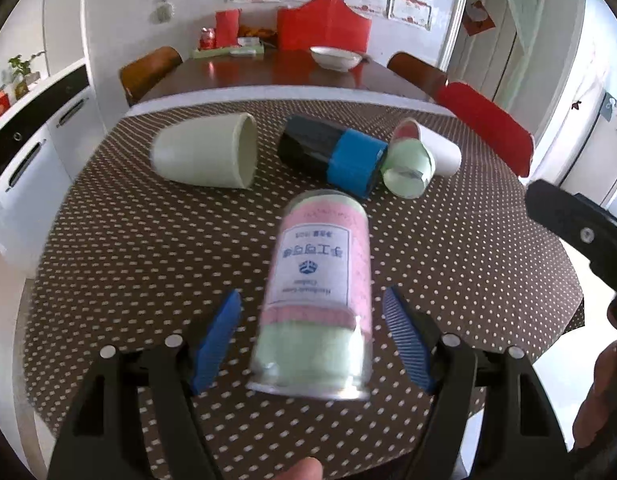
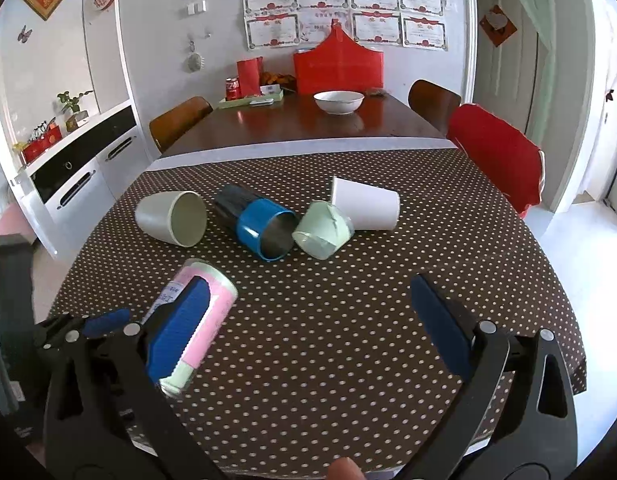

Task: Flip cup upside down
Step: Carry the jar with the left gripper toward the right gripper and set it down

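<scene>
A pink and green labelled can-shaped cup lies on its side on the dotted tablecloth, between the blue pads of my open left gripper; the pads stand apart from it. In the right wrist view the same cup lies at the lower left, partly behind my right gripper's left pad. My right gripper is open and empty over the cloth. Beyond lie a cream cup, a black and blue cup, a small green cup and a white paper cup, all on their sides.
The brown dotted tablecloth covers a round table. Behind it stands a dark wooden table with a white bowl, a red box and a soda can. A red-covered chair stands at the right, white cabinets at the left.
</scene>
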The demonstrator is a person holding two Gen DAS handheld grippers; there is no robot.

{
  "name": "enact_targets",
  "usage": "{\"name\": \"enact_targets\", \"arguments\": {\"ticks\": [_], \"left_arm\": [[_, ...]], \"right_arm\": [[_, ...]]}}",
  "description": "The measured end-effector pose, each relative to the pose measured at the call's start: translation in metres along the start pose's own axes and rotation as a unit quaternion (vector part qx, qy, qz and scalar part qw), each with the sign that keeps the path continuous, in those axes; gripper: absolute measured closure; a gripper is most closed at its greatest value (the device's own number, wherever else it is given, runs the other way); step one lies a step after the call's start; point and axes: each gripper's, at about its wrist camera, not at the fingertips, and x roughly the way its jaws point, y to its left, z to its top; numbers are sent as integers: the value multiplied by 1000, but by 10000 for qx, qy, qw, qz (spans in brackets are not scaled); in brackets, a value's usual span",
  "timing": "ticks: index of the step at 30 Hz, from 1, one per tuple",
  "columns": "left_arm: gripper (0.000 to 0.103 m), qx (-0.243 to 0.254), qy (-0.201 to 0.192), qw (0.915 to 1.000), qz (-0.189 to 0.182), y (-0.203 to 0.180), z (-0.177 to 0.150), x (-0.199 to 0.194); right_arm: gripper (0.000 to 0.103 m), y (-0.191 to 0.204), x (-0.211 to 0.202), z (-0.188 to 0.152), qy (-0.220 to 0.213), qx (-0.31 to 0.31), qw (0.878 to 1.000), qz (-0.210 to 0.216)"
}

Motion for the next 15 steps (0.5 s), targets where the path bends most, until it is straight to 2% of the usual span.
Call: {"name": "enact_targets", "arguments": {"ticks": [8,12,15], "left_arm": [[30,-225,-671,9970,299,42,-4,-61],[30,-262,-975,9930,616,58,-2,-86],[30,-309,-1186,9892,800,67,-1,-101]], "right_arm": [[5,31,-3,-2,148,191,9993,272],[5,46,-2,-4,289,343,9982,404],[5,64,-8,-6,237,229,9986,423]]}}
